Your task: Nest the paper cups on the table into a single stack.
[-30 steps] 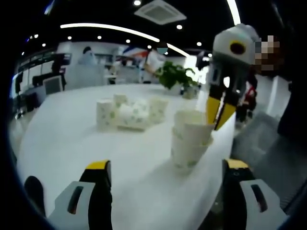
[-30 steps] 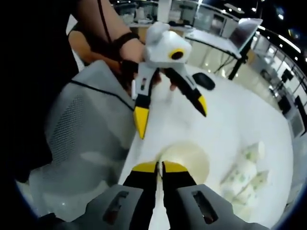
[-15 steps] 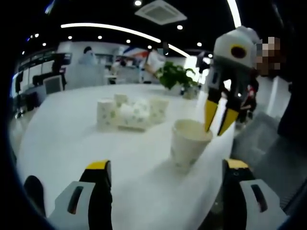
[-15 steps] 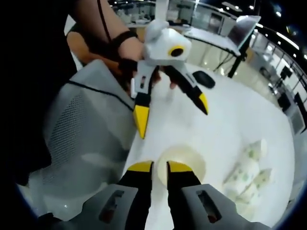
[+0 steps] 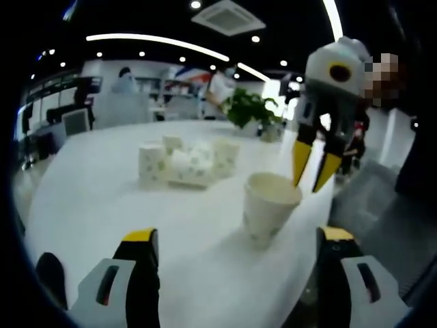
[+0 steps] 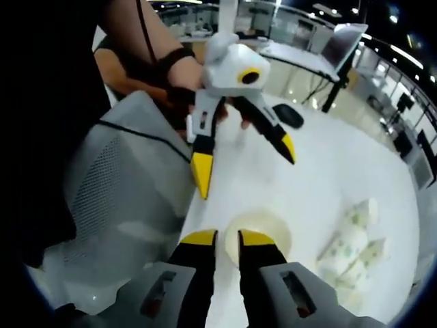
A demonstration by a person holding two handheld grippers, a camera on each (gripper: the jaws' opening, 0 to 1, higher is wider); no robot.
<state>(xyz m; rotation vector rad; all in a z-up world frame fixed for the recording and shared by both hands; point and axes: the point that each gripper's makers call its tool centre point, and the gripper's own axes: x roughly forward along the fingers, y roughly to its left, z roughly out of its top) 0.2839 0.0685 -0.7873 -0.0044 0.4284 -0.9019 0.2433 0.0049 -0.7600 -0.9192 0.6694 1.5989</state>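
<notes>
We see the right gripper (image 5: 313, 186) slightly parted, empty, above the cup stack (image 5: 269, 207) (near the table (image 5: 102, 198) edge); left gripper (image 6: 242, 171) wide open, empty.

A potted green plant (image 5: 247, 108) stood at the far edge of the white table (image 5: 102, 198), with a ceiling air vent (image 5: 228, 16) and long curved light strips (image 5: 153, 39) overhead. A grey mesh chair back (image 6: 123, 184) sat just beside the table's near edge. A dark computer mouse (image 6: 289, 115) lay on the tabletop. Further off, an open laptop (image 6: 341, 42) rested on another desk. A person (image 5: 124, 80) stood in the blurred background.
</notes>
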